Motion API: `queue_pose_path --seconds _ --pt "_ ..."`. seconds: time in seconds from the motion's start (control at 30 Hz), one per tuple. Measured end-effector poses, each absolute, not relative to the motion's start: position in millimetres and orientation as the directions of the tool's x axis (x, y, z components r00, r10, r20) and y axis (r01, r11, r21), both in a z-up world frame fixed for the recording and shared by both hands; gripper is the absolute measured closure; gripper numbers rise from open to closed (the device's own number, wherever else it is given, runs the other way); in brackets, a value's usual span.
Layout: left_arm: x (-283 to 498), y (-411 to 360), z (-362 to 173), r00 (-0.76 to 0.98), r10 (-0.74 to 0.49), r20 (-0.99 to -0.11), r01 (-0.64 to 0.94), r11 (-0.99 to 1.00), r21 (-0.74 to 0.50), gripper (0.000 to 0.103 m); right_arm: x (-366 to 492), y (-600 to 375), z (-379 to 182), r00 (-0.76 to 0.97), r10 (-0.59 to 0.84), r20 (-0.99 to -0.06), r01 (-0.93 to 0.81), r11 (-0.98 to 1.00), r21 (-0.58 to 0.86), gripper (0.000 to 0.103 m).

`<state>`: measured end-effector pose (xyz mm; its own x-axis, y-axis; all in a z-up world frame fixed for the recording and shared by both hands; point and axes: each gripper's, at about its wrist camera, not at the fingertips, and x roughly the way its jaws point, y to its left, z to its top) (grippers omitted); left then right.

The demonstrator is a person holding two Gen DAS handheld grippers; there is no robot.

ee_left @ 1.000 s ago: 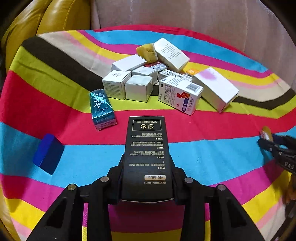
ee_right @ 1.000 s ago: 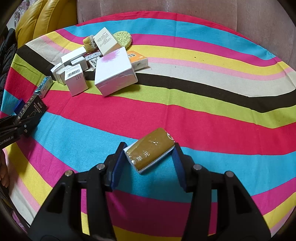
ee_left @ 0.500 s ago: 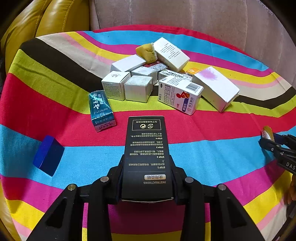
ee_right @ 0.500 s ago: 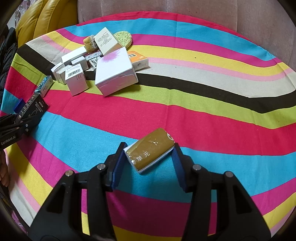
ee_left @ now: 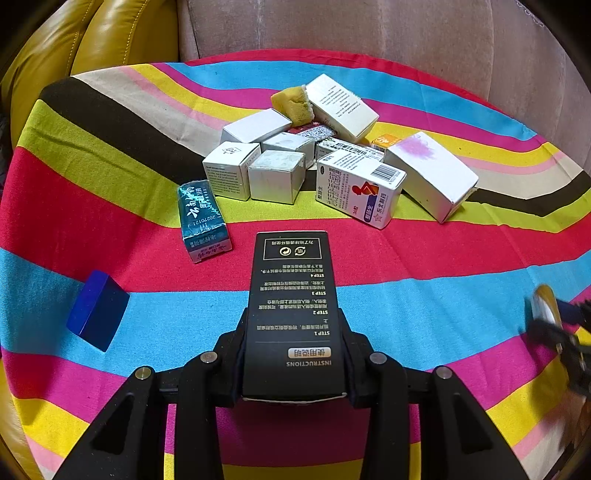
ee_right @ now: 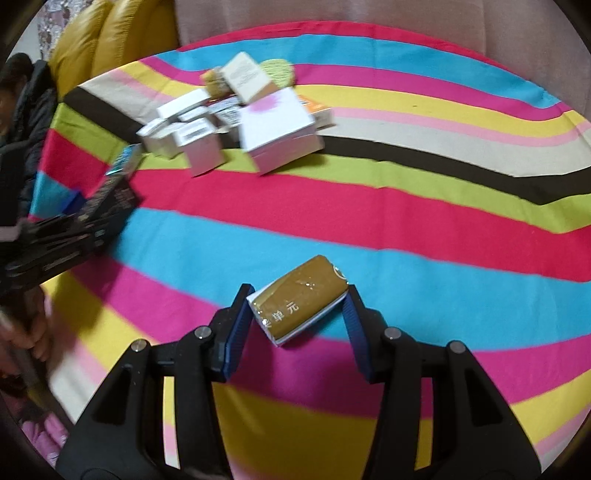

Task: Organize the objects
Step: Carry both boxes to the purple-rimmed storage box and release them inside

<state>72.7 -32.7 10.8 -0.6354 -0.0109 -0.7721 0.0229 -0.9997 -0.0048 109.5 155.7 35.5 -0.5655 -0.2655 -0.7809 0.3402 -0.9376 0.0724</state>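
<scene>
My left gripper (ee_left: 293,334) is shut on a long black box (ee_left: 291,302) printed with instructions, held above the striped cloth. My right gripper (ee_right: 297,306) is shut on a gold-wrapped box (ee_right: 301,299), held tilted between the blue pads. A pile of white boxes (ee_left: 280,166) with a yellow sponge (ee_left: 291,103) lies ahead at the far middle of the cloth. In the right wrist view the pile (ee_right: 236,118) is at the upper left and the left gripper with its black box (ee_right: 107,203) is at the left edge.
A teal box (ee_left: 201,218) lies left of the black box's tip. A blue block (ee_left: 98,308) sits at the left. A large white box with a purple smear (ee_left: 430,173) is at the pile's right. A yellow leather cushion (ee_left: 92,40) and a beige backrest (ee_left: 351,33) border the cloth.
The right wrist view has shifted and blurred, so the right gripper moves with the gold box. The left gripper with the black box has barely moved.
</scene>
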Motion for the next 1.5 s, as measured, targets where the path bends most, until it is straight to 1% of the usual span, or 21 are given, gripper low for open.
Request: queue_pose_path --seconds 0.2,0.3,0.47,0.57,0.67,0.9,1.13,1.3,1.5 --pt "73 -33 11 -0.636 -0.011 -0.772 0.023 -1.0 -0.005 0.062 141 142 46 -0.553 -0.32 -0.77 0.395 -0.914 0.096 0.05" --pt "75 -32 11 -0.635 -0.017 -0.772 0.024 -1.0 0.003 0.062 154 142 51 -0.561 -0.32 -0.763 0.4 -0.912 0.088 0.05" --pt "94 -19 14 -0.623 0.054 -0.781 -0.014 -0.998 -0.058 0.063 169 153 60 -0.575 -0.301 -0.761 0.38 -0.922 0.078 0.05" --pt "107 -2 22 -0.64 0.076 -0.765 -0.07 -0.997 -0.04 0.063 179 162 62 -0.575 -0.3 -0.761 0.366 -0.926 0.089 0.05" --pt "116 12 29 -0.644 0.114 -0.757 -0.119 -0.992 -0.049 0.063 189 172 63 -0.578 -0.301 -0.758 0.351 -0.931 0.103 0.05" --pt "133 50 39 -0.626 0.161 -0.763 -0.22 -0.975 -0.025 0.063 210 192 68 -0.583 -0.292 -0.758 0.331 -0.938 0.107 0.05" --pt "155 98 56 -0.618 0.215 -0.756 -0.355 -0.935 0.024 0.063 232 223 75 -0.601 -0.268 -0.753 0.29 -0.951 0.107 0.05" --pt "169 132 67 -0.607 0.259 -0.751 -0.448 -0.892 0.055 0.063 251 254 83 -0.631 -0.227 -0.742 0.231 -0.968 0.1 0.05" --pt "191 175 81 -0.578 0.333 -0.745 -0.575 -0.814 0.081 0.063 272 306 90 -0.663 -0.151 -0.733 0.109 -0.988 0.105 0.05"
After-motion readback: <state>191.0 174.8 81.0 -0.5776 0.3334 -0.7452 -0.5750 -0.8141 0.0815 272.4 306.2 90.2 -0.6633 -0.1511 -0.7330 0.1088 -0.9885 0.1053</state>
